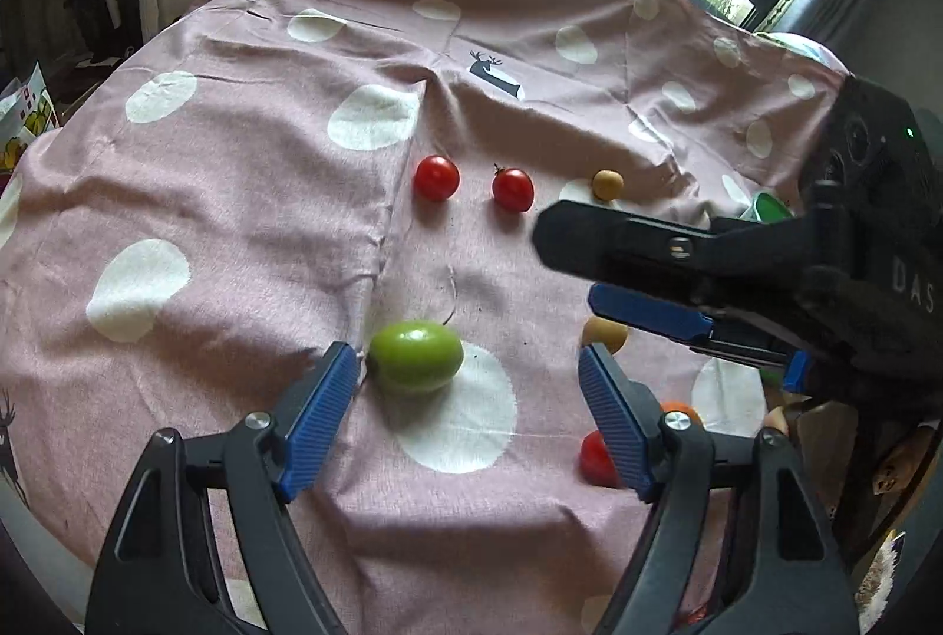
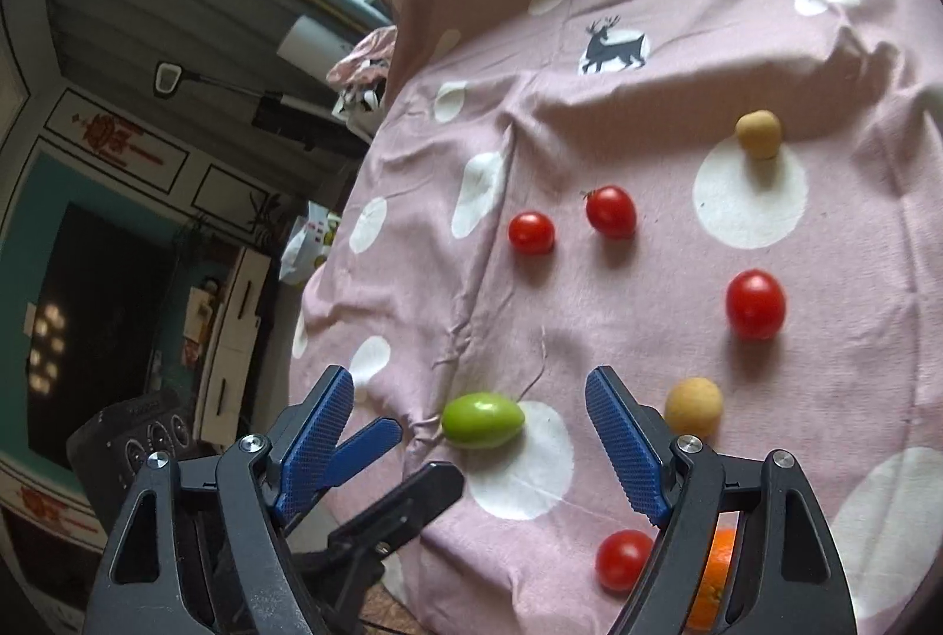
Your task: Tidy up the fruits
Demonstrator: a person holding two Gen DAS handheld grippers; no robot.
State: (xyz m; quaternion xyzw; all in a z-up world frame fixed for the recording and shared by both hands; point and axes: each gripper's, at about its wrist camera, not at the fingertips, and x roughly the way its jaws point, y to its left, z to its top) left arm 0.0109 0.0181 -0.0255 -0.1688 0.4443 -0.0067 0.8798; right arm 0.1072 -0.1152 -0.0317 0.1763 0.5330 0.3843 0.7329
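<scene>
My left tool point(image 1: 468, 369) is spread apart, the green fruit point(image 1: 415, 356) lying on the pink dotted cloth point(image 1: 236, 198) just inside its left finger. My right tool point(image 2: 468, 396) is also apart, the same fruit point(image 2: 482, 420) between its tips, untouched.

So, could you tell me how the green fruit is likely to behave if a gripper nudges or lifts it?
The green fruit looks smooth and glossy, so it may slip between pads. Being oval, it would probably roll sideways on the cloth, though the wrinkles might stop it. It looks firm, not fragile.
</scene>
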